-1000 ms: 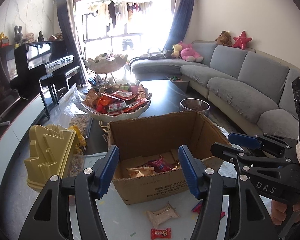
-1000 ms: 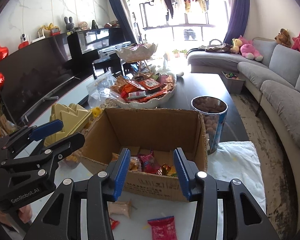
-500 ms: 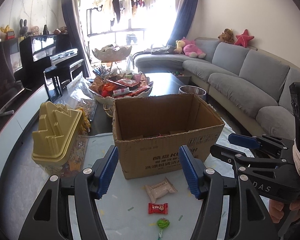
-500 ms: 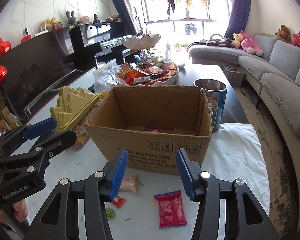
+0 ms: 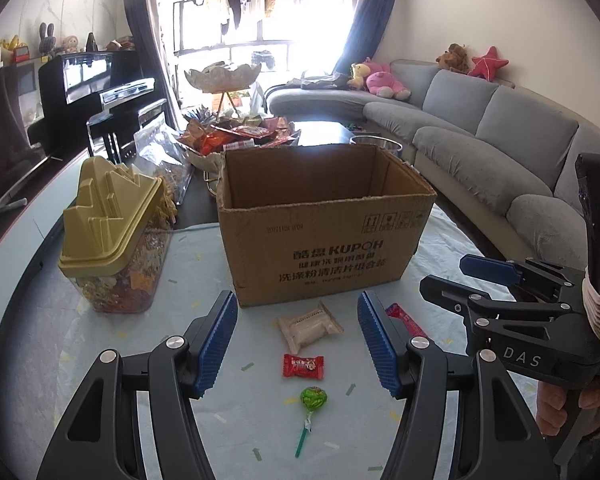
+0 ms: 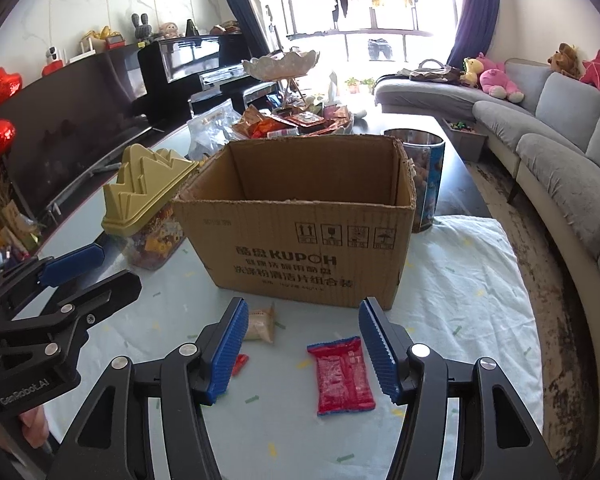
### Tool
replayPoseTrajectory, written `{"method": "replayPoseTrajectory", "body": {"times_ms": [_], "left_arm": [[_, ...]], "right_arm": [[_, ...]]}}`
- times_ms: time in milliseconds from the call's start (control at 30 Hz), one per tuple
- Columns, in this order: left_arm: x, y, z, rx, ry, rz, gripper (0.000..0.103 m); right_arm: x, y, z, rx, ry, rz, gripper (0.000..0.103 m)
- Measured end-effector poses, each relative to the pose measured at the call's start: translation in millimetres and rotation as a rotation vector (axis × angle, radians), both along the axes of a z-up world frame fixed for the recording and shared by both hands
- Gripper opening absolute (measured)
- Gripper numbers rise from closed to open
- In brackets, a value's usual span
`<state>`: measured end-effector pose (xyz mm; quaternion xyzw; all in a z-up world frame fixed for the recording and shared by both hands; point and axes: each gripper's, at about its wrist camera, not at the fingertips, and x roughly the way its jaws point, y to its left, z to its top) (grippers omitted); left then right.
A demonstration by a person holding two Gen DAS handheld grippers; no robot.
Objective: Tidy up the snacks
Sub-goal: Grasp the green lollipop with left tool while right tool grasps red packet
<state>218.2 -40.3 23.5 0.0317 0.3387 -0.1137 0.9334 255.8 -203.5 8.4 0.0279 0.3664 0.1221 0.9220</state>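
Two views split the snacks on the counter (image 5: 100,344): your left tool (image 5: 296,340), released and empty, shows a pale wrapped cake (image 5: 310,326), a red candy (image 5: 303,366) and a green lollipop (image 5: 313,398), stick toward you. Your right tool (image 6: 302,344), jaws opening on nothing, shows the red packet (image 6: 342,376) whole, long axis running away toward the box (image 6: 300,240). From the left that packet is mostly hidden; the box's inside is out of sight.

An open cardboard box (image 5: 324,224) stands on a pale cloth-covered surface (image 5: 180,344). In front of it lie a beige snack packet (image 5: 309,326), a red candy (image 5: 303,366) and a green lollipop (image 5: 313,400), framed by the left claw (image 5: 298,346), its blue pads apart. A yellow-lidded jar (image 5: 112,236) stands at left.
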Motion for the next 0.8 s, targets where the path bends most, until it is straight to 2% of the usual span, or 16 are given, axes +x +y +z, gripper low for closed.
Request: {"method": "replayPoseTrajectory", "body": {"times_ms": [333,800], "left_arm": [[-5,-2,-48,0.002,0.115,-0.021,0.062],[2,3,-108,-0.018,0.269,-0.006,0.061]], "right_arm": [[-5,-2,-44,-0.008,0.110,0.008,0.059],[5,4,-92,-0.079,0.220,0.004,0.059]]}}
